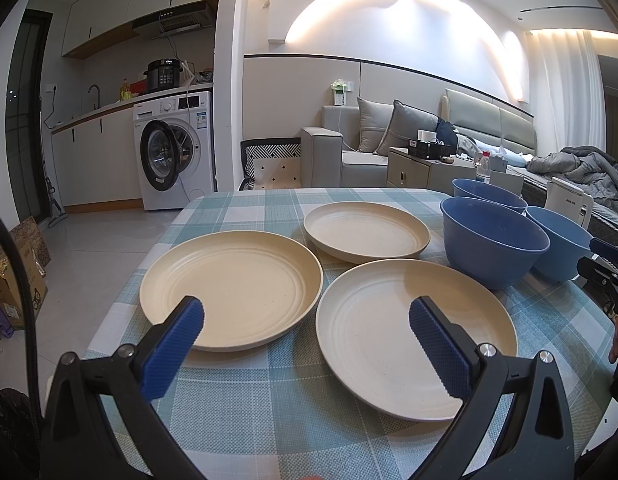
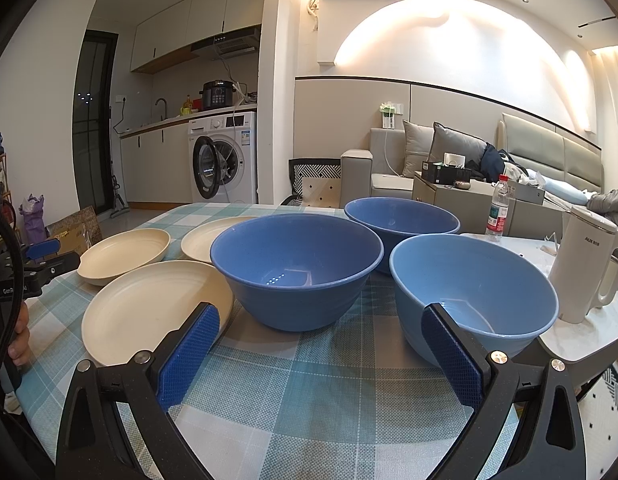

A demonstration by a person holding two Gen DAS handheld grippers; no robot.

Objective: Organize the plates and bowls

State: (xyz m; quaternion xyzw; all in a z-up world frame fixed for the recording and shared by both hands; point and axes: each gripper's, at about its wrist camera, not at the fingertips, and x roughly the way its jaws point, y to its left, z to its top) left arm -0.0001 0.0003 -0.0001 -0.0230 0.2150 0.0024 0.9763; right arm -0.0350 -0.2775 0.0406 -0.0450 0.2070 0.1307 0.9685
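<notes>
Nothing is stacked yet: three cream plates and three blue bowls sit separately on your surface. Your left claw and right claw gape wide, empty.

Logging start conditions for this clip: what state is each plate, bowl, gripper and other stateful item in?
left gripper: open, empty
right gripper: open, empty
left plate: flat, empty, unstacked
near plate: flat, empty, unstacked
far plate: flat, empty, unstacked
middle bowl: upright, empty
far bowl: upright, un-nested
light blue bowl: upright, empty
washing machine door: open
water bottle: upright, capped
</notes>
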